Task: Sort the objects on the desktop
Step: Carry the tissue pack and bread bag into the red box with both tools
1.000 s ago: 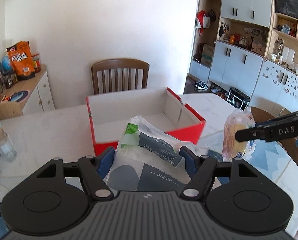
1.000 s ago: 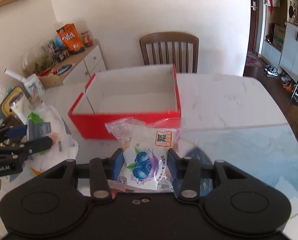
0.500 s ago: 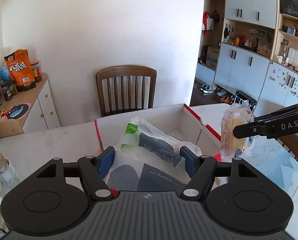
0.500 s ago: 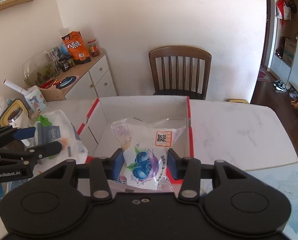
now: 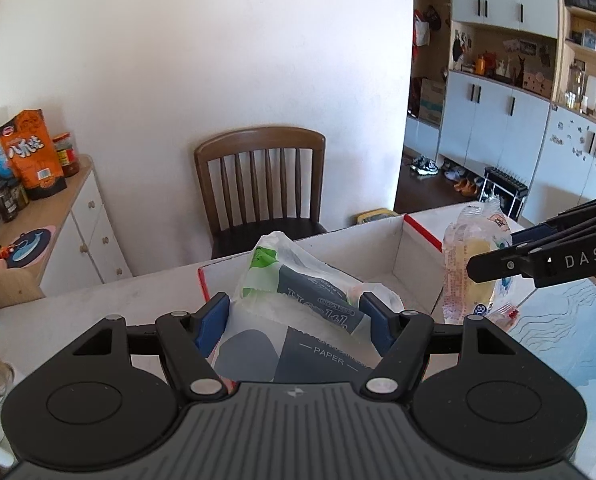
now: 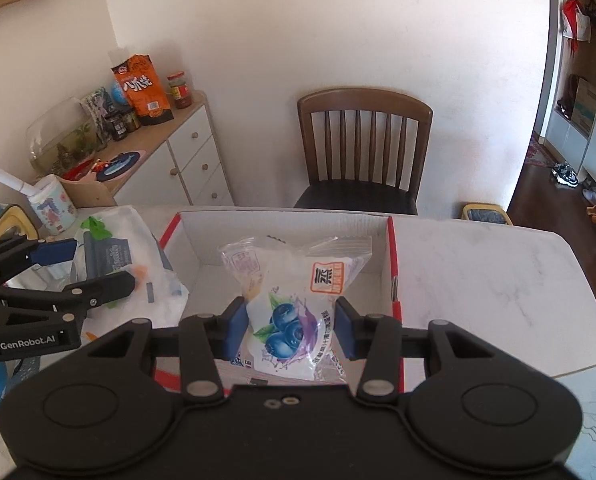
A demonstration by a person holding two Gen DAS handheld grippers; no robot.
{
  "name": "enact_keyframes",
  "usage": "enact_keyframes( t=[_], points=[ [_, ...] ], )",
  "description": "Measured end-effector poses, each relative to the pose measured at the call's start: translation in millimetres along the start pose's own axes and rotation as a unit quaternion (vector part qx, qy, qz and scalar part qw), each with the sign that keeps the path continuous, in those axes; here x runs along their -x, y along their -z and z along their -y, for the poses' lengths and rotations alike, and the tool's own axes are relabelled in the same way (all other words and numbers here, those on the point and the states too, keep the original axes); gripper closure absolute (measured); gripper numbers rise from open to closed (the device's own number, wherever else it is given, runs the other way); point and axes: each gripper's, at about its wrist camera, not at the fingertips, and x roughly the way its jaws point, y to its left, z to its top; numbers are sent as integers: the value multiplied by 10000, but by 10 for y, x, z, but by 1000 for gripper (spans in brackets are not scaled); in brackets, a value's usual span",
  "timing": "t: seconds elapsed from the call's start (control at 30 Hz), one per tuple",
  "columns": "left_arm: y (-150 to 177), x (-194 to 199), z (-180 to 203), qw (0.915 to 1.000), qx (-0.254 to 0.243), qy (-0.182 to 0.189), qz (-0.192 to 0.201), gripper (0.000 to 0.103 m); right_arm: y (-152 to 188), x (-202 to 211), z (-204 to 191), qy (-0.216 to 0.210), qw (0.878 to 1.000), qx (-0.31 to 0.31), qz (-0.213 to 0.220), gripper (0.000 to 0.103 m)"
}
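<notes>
- Jaws of the left gripper (image 5: 293, 322) clamp a tissue pack (image 5: 298, 308) by its flanks, its top end free over the near-left corner of the red box (image 6: 392, 264).
- Jaws of the right gripper (image 6: 289, 330) pinch a blueberry snack bag (image 6: 293, 304) low on its sides, so it hangs upright above the box's open white interior, likely for dropping in.
- Box sits on the marble bench (image 6: 478, 272), a wooden chair (image 6: 364, 152) at the far side.

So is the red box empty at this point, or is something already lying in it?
Apparently empty: the red box shows bare white floor and walls. The blueberry packet hangs above it in the right gripper; its near floor is hidden.
</notes>
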Motion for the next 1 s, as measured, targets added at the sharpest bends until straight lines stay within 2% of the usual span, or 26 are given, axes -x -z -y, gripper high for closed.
enact_keyframes(
  t=[0.23, 0.6, 0.8, 1.0],
  points=[
    [5, -397, 38, 9995, -139, 69, -291, 32, -50, -317, 44, 57, 9997, -33, -220, 58],
    [171, -908, 34, 9963, -281, -30, -812, 32, 54, -916, -25, 184, 9960, 139, -858, 58],
    [214, -1141, -6, 9917, -216, -31, -1267, 32, 141, -1182, -61, 257, 9925, 161, -1184, 58],
    [249, -1307, 73, 9850, -464, -34, -1660, 33, 223, -1364, -43, 304, 9881, 101, -1508, 58]
  ],
)
